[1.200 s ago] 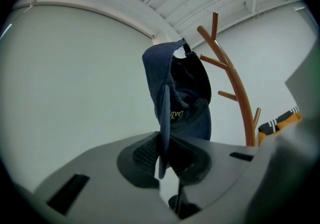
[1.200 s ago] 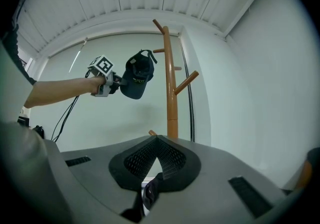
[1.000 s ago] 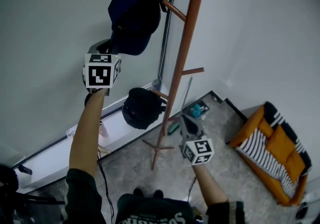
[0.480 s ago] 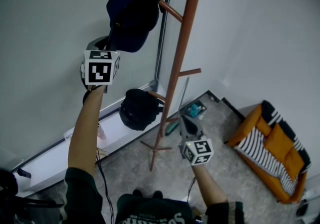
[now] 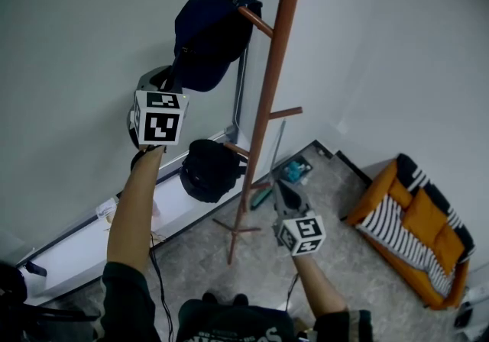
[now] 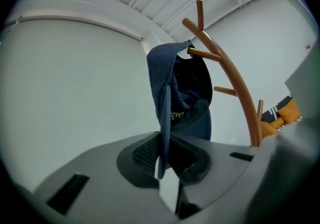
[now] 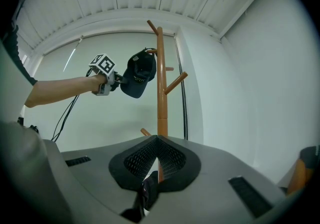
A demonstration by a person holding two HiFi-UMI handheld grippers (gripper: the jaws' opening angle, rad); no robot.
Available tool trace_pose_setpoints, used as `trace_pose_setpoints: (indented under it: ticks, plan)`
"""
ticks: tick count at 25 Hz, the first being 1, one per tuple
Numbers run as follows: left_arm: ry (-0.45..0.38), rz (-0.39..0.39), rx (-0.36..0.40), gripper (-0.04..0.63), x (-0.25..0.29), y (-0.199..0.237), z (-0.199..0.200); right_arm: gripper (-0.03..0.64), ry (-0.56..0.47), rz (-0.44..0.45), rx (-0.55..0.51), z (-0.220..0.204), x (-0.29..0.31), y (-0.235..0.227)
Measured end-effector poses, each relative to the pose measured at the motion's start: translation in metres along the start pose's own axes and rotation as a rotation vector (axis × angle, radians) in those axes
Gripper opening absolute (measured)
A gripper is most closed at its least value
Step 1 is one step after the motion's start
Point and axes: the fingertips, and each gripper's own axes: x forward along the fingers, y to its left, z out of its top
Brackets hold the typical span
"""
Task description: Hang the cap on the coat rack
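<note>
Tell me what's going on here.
A person is hanging a navy cap on a wooden coat rack. The left gripper, raised high, is shut on the cap's brim, and the cap's back sits at an upper peg, not yet released. The right gripper hangs low, jaws together. Another dark cap hangs on a lower peg.

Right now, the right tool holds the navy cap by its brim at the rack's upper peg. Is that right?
No. It is the left tool that holds the navy cap by its brim at the rack's upper peg. The left gripper view shows the brim between its jaws.
</note>
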Motion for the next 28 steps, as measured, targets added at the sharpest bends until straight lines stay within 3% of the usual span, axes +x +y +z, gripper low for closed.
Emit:
trace_pose_setpoints:
  ticks: [6, 16, 20, 24, 28]
  plan:
    - [-0.016, -0.013, -0.034, 0.015, -0.016, -0.016, -0.022, -0.005, 0.001, 0.013, 0.013, 0.002, -0.001, 0.004]
    - [-0.114, -0.047, -0.086, 0.015, -0.046, -0.054, -0.037, -0.005, 0.012, 0.033, 0.019, -0.002, 0.001, 0.015]
    - [-0.176, -0.017, -0.058, 0.014, -0.052, -0.054, -0.026, -0.005, 0.008, 0.034, 0.015, 0.000, 0.002, 0.014]
    - [-0.237, 0.055, 0.031, 0.014, -0.067, -0.050, -0.014, -0.005, 0.004, 0.020, 0.004, -0.002, -0.001, 0.009]
    - [-0.244, 0.048, 0.045, 0.014, -0.073, -0.060, -0.019, -0.005, 0.018, 0.019, 0.023, 0.000, -0.003, 0.010]
